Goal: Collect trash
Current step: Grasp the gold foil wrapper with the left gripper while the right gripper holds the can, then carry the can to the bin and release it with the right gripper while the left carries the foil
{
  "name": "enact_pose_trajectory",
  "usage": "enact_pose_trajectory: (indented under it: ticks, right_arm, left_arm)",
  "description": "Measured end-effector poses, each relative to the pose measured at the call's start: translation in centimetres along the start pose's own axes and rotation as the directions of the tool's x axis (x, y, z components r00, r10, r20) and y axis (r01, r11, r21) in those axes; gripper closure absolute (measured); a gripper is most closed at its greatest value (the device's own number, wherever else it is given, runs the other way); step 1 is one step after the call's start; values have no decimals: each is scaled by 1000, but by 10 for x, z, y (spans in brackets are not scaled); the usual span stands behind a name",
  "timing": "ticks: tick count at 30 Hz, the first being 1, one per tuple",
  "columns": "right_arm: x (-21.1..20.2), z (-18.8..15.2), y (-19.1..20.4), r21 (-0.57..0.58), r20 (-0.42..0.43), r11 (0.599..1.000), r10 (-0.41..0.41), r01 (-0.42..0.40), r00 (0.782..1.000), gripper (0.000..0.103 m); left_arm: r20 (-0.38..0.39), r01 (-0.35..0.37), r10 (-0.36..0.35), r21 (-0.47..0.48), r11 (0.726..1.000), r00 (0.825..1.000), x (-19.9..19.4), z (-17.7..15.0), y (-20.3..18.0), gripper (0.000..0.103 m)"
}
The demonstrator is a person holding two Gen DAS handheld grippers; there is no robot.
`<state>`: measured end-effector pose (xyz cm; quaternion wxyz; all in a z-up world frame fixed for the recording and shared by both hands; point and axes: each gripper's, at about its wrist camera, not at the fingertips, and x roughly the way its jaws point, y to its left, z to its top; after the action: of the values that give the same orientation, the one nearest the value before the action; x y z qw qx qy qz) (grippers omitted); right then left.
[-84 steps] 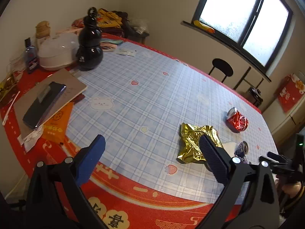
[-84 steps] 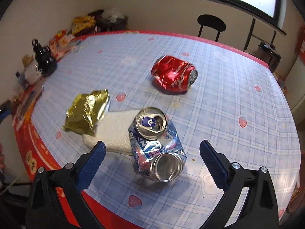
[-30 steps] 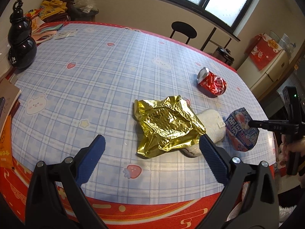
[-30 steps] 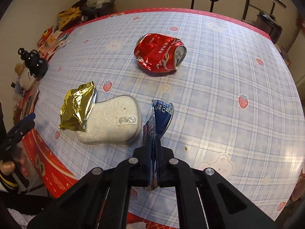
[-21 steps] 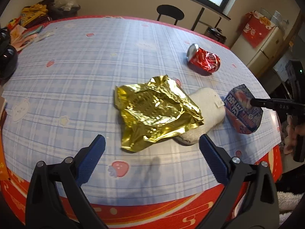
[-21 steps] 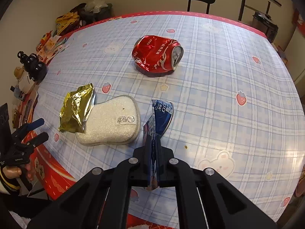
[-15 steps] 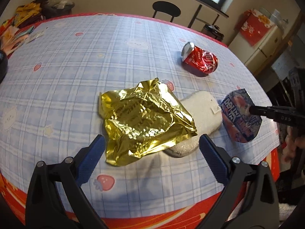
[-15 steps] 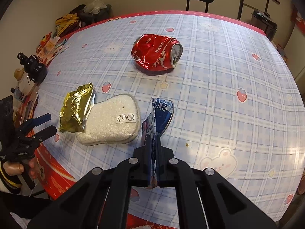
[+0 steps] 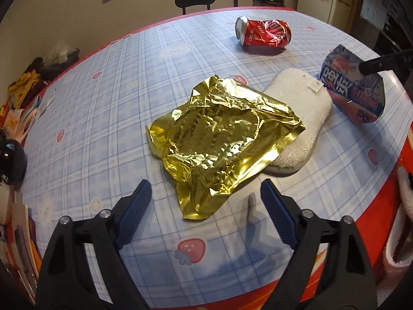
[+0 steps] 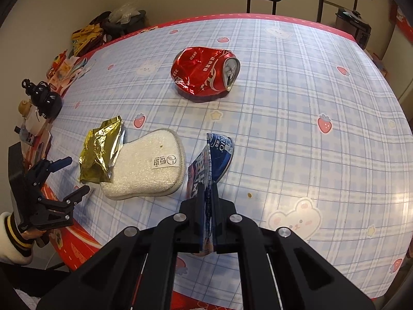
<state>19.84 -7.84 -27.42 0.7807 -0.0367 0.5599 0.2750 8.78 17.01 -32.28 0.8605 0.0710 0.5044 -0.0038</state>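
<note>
Two crushed cans: the right tool (image 10: 208, 222) clamps the flattened blue can (image 10: 210, 165), while the red can (image 10: 205, 73) lies on the bench (image 10: 309, 129). One gold wrapper (image 9: 222, 139) overlaps one white sponge (image 9: 296, 118); the left tool (image 9: 204, 206), jaws just narrowing, grips nothing.

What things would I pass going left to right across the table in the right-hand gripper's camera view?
Black bottle → gold wrapper → white sponge → flattened blue can, pinched in the right gripper. The red can lies farther back.

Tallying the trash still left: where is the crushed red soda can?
The crushed red soda can lies on its side on the checked tablecloth, apart from and beyond the white sponge pad, toward the table's far edge.
</note>
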Motion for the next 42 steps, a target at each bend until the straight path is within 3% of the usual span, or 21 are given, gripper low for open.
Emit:
enact_pose_trajectory:
  ticks: [7, 10, 13, 14, 15, 17, 23, 26, 30, 34, 42]
  right_arm:
    - [0, -1, 3, -5, -2, 1000, -4, 4, 1000, 97]
    - [-1, -3, 3, 1, -1, 1000, -4, 4, 1000, 97]
    - [-1, -3, 3, 7, 0, 1000, -2, 2, 1000, 97]
    - [-2, -3, 4, 6, 0, 1000, -2, 2, 1000, 97]
    - [-2, -4, 6, 4, 1, 1000, -2, 2, 1000, 97]
    - [-4, -4, 7, 2, 4, 1000, 1, -1, 1000, 98]
    - [-18, -6, 10, 13, 42, 999, 30, -31, 999, 98]
    - [-26, -8, 13, 15, 68, 999, 46, -47, 997, 98]
    - [-33, -9, 17, 8, 86, 998, 64, -65, 994, 98]
    - [-42, -10, 18, 3, 111, 997, 72, -72, 991, 98]
    - [-73, -14, 7, -4, 177, 996, 86, -86, 981, 98]
  left_arm:
    - [20, -39, 38, 58, 998, 999, 12, 12, -7, 26]
    - [25, -54, 52, 91, 994, 998, 17, 16, -11, 31]
    - [43, -87, 82, 114, 990, 996, 20, 18, -13, 47]
    - [52, -87, 82, 111, 990, 995, 19, 19, -12, 57]
    - [67, -86, 79, 100, 991, 995, 15, 20, -10, 76]
    - [92, -81, 74, 72, 994, 993, 5, 22, -5, 91]
    - [164, 68, -51, -98, 993, 985, -27, 23, 23, 94]
    - [209, 155, -110, -215, 964, 972, -44, 18, 37, 94]
    - [262, 219, -140, -302, 928, 955, -65, 13, 45, 94]
    - [297, 252, -152, -332, 909, 943, -83, 12, 44, 94]
    - [353, 269, -144, -337, 902, 925, -118, 16, 27, 94]
